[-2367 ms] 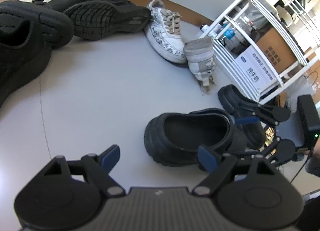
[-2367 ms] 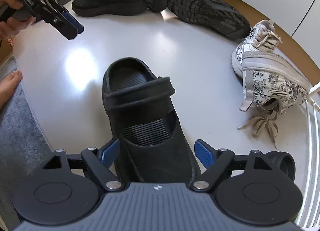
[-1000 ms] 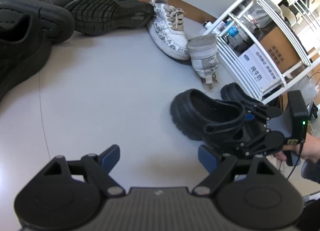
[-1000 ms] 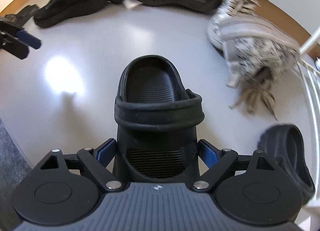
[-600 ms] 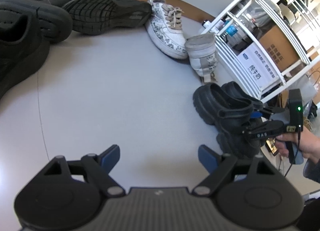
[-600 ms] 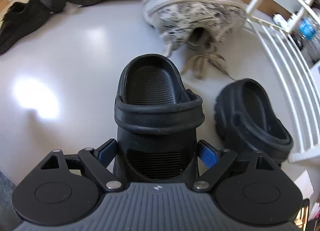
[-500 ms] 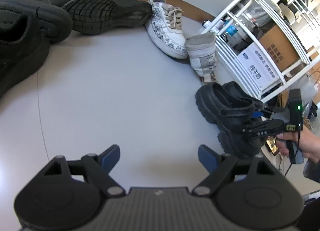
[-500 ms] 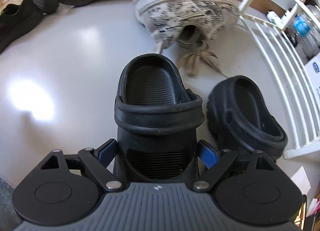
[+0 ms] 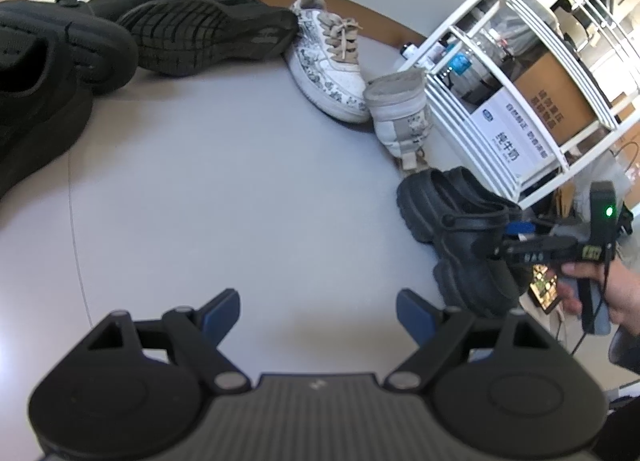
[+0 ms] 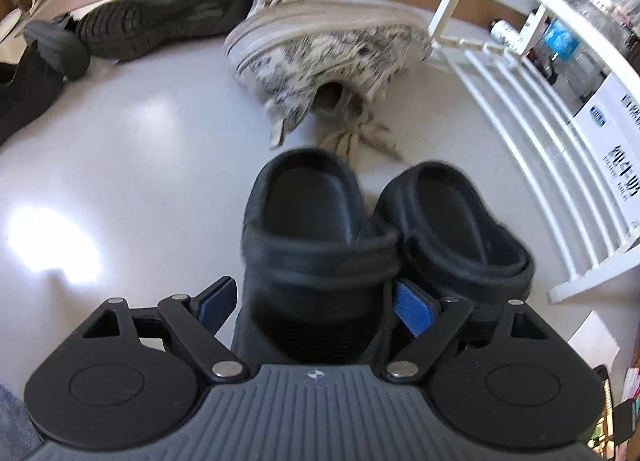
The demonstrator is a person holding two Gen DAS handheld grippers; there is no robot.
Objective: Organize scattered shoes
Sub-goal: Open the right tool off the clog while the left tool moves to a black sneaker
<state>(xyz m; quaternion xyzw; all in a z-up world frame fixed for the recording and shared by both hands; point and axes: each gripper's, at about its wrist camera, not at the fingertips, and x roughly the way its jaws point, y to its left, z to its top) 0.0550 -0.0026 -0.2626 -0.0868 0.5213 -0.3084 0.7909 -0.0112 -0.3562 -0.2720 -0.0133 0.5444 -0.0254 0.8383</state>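
Note:
My right gripper (image 10: pixel 316 301) is shut on a black clog (image 10: pixel 304 201), its blue pads against both sides behind the heel strap. The clog's heel points away from me. Its mate, a second black clog (image 10: pixel 448 205), lies on the floor right beside it, the two side by side and touching. In the left wrist view the held clog (image 9: pixel 460 229) and right gripper (image 9: pixel 508 239) sit at the right, with a hand on the handle. My left gripper (image 9: pixel 318 313) hangs open over bare grey floor, nothing between its fingers.
A white wire rack (image 10: pixel 520 101) stands just right of the clogs. One patterned white sneaker (image 10: pixel 320 49) lies on its side beyond them, its pair (image 9: pixel 328 69) upright. Black sneakers (image 9: pixel 200 33) lie scattered at the back left, one sole up.
The right gripper has carried the black clog to the right and rolled it, bringing it alongside the second clog by the rack. The left gripper has stayed still and open.

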